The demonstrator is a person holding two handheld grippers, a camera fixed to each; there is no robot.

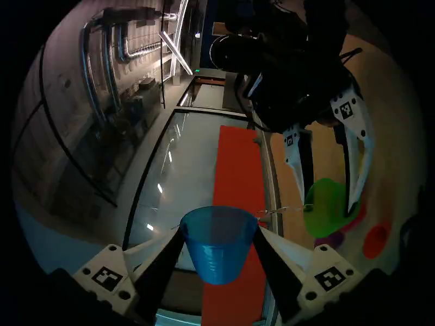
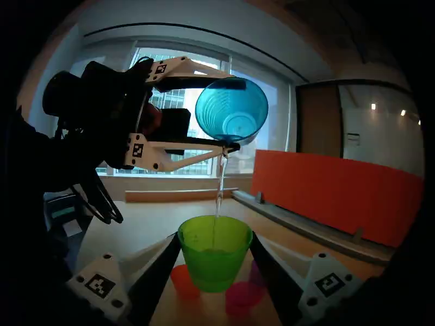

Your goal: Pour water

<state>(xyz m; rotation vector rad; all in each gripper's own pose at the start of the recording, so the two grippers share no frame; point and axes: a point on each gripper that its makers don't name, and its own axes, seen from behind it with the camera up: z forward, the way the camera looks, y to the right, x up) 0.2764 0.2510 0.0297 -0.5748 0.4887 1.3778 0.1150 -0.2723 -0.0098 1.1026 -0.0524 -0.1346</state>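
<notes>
Pouring is under way: the left hand-held gripper [image 1: 218, 232] pinches the blue cup [image 1: 217, 258] between both fingers, rolled so the cup lies on its side, above and ahead of the right hand-held gripper [image 2: 215, 239]; that one clamps the green cup [image 2: 215, 266] upright over the worktop [image 2: 141, 223]; a thin water stream [image 2: 219, 185] drops into it; next, probably watch the level, then roll the blue cup upright

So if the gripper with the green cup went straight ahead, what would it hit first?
Probably the left gripper holding the tilted blue cup, just above its line; depth is hard to judge.
</notes>
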